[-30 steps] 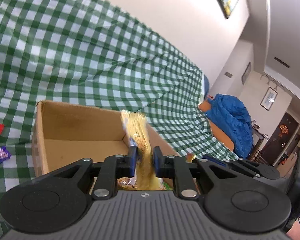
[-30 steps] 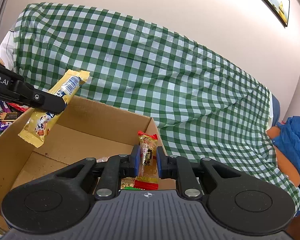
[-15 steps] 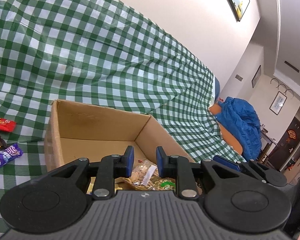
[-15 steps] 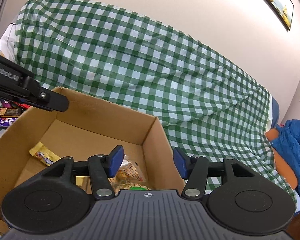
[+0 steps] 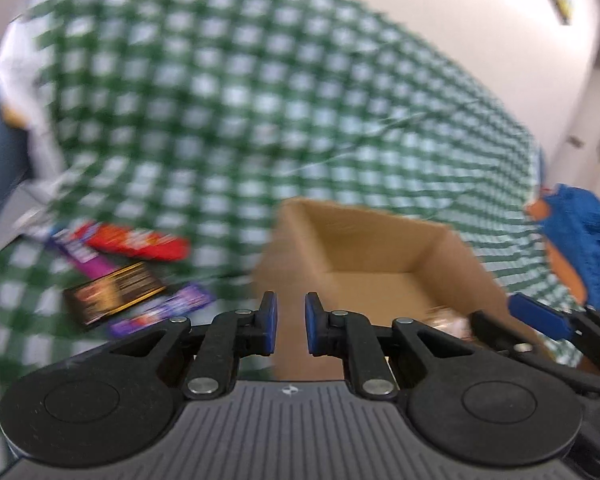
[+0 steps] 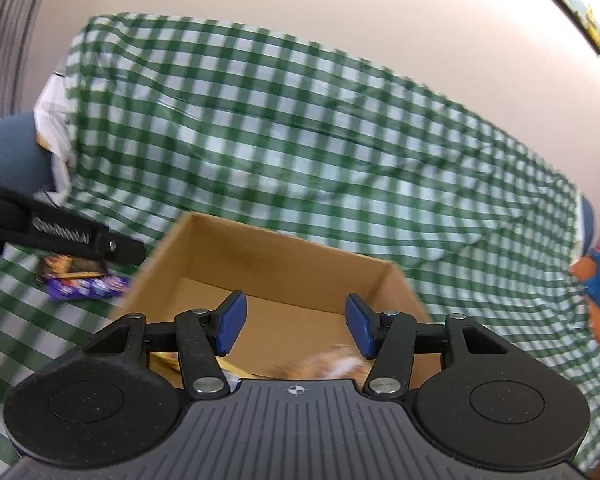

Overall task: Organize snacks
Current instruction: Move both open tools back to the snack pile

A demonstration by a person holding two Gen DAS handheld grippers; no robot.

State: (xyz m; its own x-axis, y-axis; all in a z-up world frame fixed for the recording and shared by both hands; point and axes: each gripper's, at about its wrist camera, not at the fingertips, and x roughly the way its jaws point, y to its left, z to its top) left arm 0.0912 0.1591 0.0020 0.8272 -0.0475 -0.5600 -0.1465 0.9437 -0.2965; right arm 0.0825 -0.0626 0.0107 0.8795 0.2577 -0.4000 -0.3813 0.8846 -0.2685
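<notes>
An open cardboard box stands on the green checked cloth. Blurred snack packets lie in its near end. To its left on the cloth lie a red packet, a black-and-gold packet and purple packets. My left gripper hovers at the box's left wall, its jaws closing to a narrow gap with nothing between them. My right gripper hangs over the box's near end, its jaws wide apart, closing a little and empty. One of the left gripper's fingers shows left of the box.
A blue garment lies on something orange at the right end of the cloth. At the far left are a white bag and a blue cushion. A framed picture hangs on the wall behind.
Both grippers let go of their snacks, which now lie in the box. The left view has swung left, bringing the loose packets into sight. The right jaws opened wide.
</notes>
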